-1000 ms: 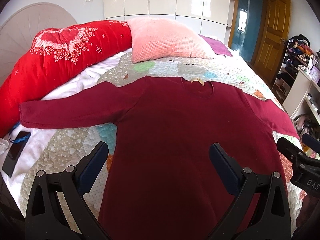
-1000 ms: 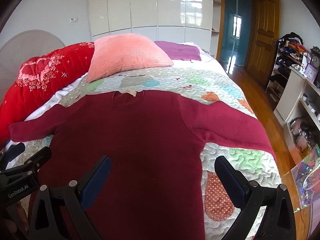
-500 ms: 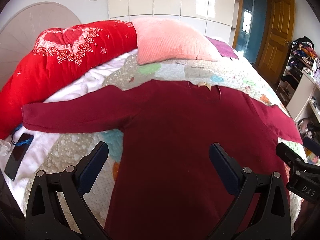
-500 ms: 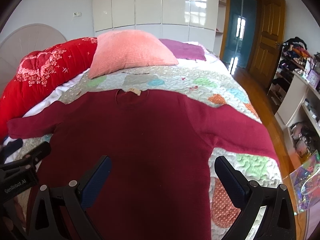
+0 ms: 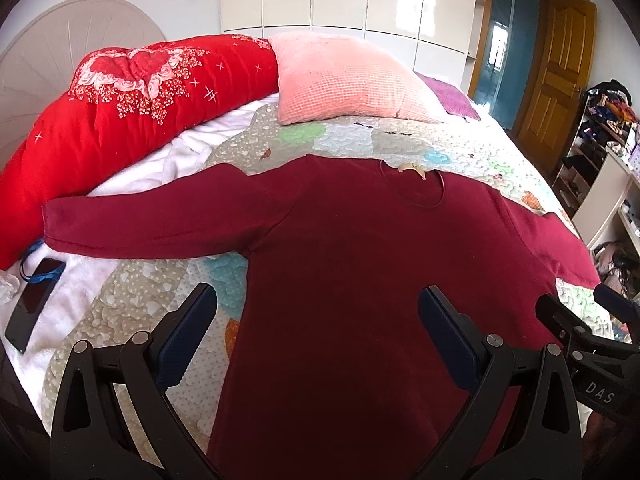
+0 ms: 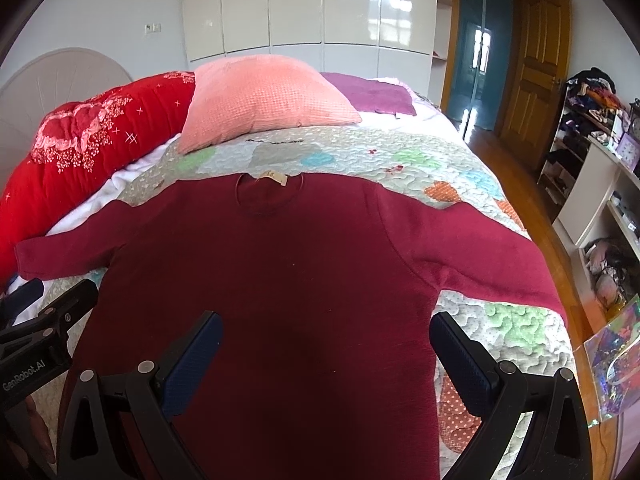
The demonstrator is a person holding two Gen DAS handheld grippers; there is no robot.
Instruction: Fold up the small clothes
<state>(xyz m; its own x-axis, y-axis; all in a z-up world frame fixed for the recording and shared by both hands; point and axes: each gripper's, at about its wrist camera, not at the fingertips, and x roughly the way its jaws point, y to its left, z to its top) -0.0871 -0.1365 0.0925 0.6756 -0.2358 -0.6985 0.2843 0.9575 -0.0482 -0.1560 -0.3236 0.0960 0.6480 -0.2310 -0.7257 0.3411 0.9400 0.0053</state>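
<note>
A patchwork quilt covers the bed across both views. On it, filling mid-frame, a maroon long-sleeved top lies flat, sleeves spread, neckline toward the pink pillow at upper centre. A red duvet bulks at upper left. Low in frame, the left gripper and right gripper hover wide open, holding nothing. A phone lies at left edge.

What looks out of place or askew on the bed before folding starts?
A black phone lies on the white sheet near the bed's left edge, just below the sweater's left cuff. The sweater itself lies flat, sleeves spread, nothing askew.
</note>
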